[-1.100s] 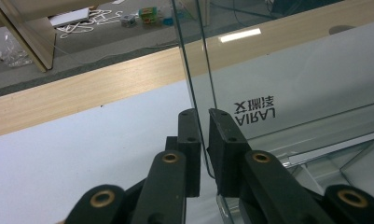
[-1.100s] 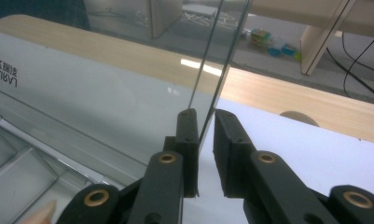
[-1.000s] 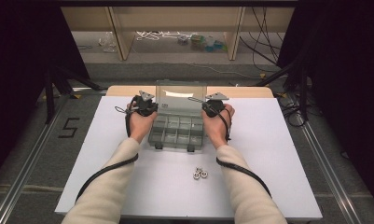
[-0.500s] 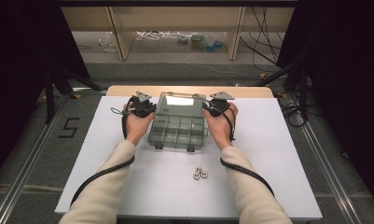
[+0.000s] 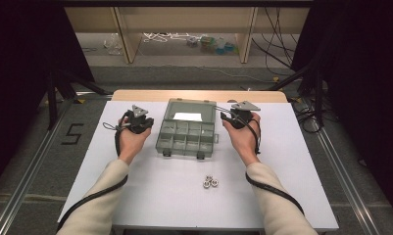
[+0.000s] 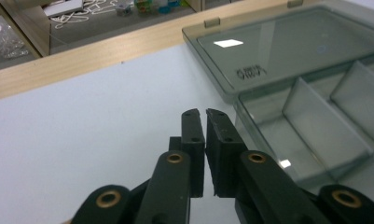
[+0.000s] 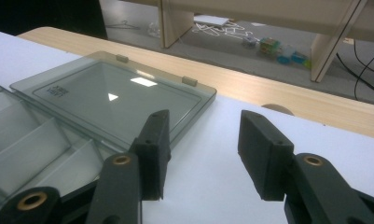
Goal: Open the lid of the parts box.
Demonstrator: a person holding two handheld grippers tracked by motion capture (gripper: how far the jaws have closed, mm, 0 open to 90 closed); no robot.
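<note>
Glossy clear plastic organizer box [image 5: 186, 134] — matt white table [image 5: 150, 196], pale wood edge [image 5: 135, 95].

Lid [image 5: 186, 111] laid flat — both hands [image 5: 130, 137] drawn apart.

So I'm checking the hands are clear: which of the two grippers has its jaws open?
The right gripper, beside the organiser box: a wide gap separates its jaws. The left gripper is shut, empty.

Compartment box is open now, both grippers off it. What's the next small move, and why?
Probably bring the right gripper, jaws open and empty, back toward the small metal parts lying loose in front of the compartment box. Its lid lies flat, the compartments look empty, and the left gripper is shut.
</note>
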